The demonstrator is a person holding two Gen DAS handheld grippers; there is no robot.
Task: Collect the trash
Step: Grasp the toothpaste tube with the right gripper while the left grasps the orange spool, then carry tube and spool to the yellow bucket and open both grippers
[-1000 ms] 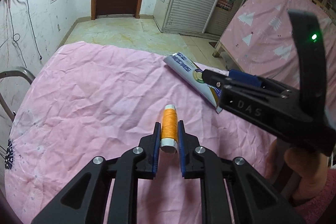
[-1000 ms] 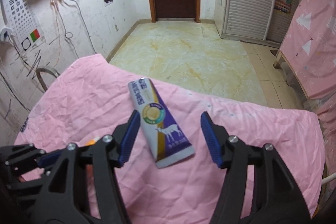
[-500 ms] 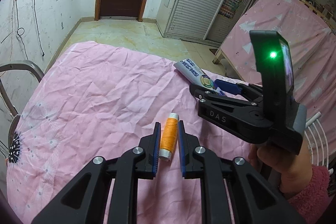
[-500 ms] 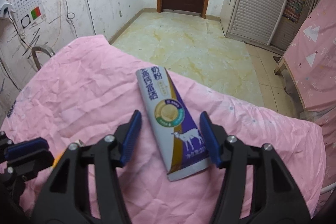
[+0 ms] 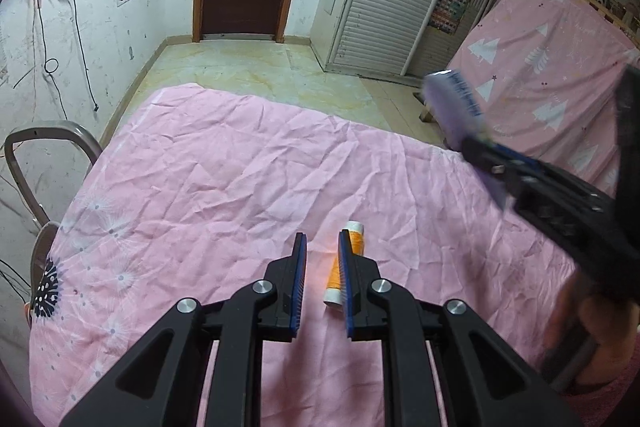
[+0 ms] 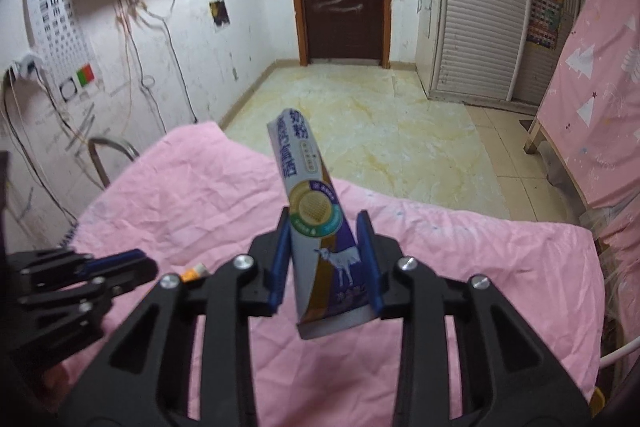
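Note:
A grey and purple milk powder packet [image 6: 312, 211] hangs tilted above the pink bed cover [image 6: 200, 187]. My right gripper [image 6: 325, 223] is closing, and its pads press the packet's lower half on both sides. In the left wrist view the same packet [image 5: 460, 99] sticks up, blurred, from the right gripper [image 5: 474, 147]. An orange thread spool [image 5: 355, 241] lies on the cover, partly hidden behind the right finger of my left gripper [image 5: 322, 239]. That gripper hovers over the cover, shut, with nothing between its jaws. The spool's end [image 6: 194, 273] peeks out beside the left gripper [image 6: 136, 259].
A metal chair frame [image 5: 40, 135] stands at the bed's left edge. Beyond the bed's far edge lies yellow tile floor [image 6: 360, 131] up to a brown door. A pink patterned mattress [image 5: 540, 67] leans at the right beside a white wardrobe [image 5: 392, 7].
The right gripper has closed on the packet and raised it off the cover. The left gripper has shifted left, so the spool now lies behind its right finger instead of between the jaws.

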